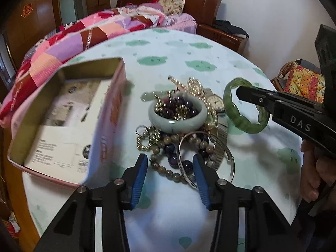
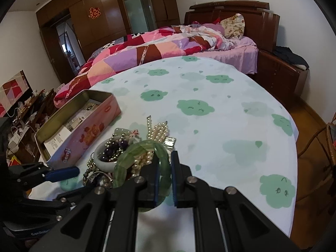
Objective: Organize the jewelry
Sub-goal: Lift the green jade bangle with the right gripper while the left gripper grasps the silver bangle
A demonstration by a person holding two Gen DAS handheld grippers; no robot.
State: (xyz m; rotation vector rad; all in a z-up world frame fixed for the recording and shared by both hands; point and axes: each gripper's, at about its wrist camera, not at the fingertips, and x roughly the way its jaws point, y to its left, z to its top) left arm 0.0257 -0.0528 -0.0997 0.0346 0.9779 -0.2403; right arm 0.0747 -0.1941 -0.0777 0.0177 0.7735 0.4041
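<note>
Gripping the green bangle (image 1: 245, 107), right hand-held gripper (image 2: 164, 178) is holding it beside the jewelry pile (image 1: 184, 130) mid-counter (image 1: 168, 50); left hand-held gripper (image 1: 170, 180) is gaping apart near the pink tin (image 1: 69, 121).

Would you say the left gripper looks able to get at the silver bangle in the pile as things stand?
Probably yes. The left gripper is open just short of the silver bangle, which lies on the pile's near edge, partly over beads; the right gripper holds the green bangle off to the side.
</note>
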